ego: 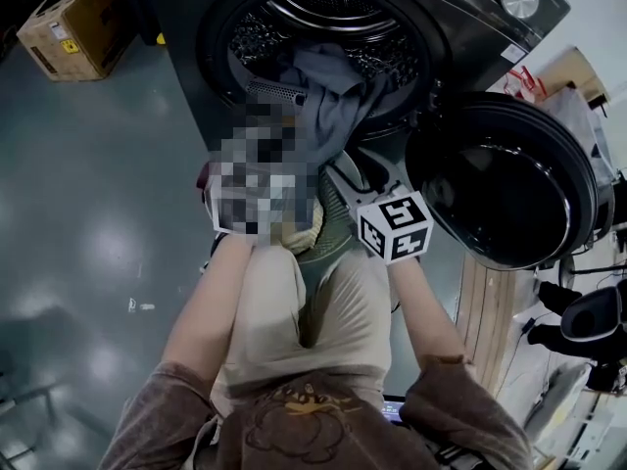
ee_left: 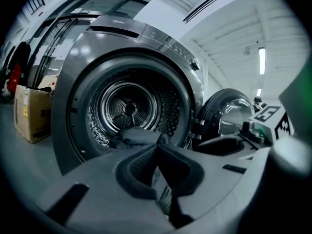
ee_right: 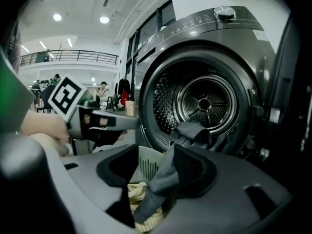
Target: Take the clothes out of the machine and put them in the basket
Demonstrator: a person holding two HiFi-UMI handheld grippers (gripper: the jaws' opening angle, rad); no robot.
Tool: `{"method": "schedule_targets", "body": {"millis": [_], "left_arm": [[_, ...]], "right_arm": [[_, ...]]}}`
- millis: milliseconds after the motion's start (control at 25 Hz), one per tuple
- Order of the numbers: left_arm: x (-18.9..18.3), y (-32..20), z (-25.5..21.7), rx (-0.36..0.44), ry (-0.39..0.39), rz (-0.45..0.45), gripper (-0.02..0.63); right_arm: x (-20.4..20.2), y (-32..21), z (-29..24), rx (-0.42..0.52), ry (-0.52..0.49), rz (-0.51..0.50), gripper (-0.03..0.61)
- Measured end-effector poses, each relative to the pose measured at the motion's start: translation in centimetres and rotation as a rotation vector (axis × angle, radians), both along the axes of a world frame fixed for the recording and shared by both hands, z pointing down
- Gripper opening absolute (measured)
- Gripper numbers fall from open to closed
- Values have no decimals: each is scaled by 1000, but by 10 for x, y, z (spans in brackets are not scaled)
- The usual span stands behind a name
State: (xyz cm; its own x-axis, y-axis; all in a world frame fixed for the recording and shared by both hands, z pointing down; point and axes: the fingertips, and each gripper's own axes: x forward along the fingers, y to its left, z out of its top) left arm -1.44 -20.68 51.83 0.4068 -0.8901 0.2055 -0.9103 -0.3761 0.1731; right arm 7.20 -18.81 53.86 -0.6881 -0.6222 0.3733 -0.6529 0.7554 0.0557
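Basket [ee_right: 145, 165] mostly behind right tool [ee_right: 155, 155]

Grey garment [ego: 333, 106] between drum [ego: 315, 4] and basket [ee_right: 146, 165].

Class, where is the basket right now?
Head view, centre: the basket stands before the washer, below its drum opening and left of the open door, with the grey garment hanging down over it.

Large open hall, lab or test floor, not home: freestanding washing machine [ee_right: 209, 28] on polished grey floor [ego: 88, 213]; cardboard box [ego: 73, 23] nearby; high white ceiling, round lights [ee_right: 103, 19]; mezzanine railing [ee_right: 73, 56].
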Motion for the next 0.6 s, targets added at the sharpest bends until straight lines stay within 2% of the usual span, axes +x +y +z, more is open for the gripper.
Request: {"method": "schedule_targets", "body": {"millis": [240,360,480,600], "left_arm": [[4,-1,0,6,4,12,5],[1,-2,0,7,13,7,5],[0,-2,1,3,25,11,5],[2,-2,-1,6,35,26,5]], "right_arm": [[-30,-100,-16,79,28,1,314],[-44,-151,-8,42,78,20,362],[-48,-194,10,9,168,70,380],[-48,-227,28,-71,173,133,400]]}}
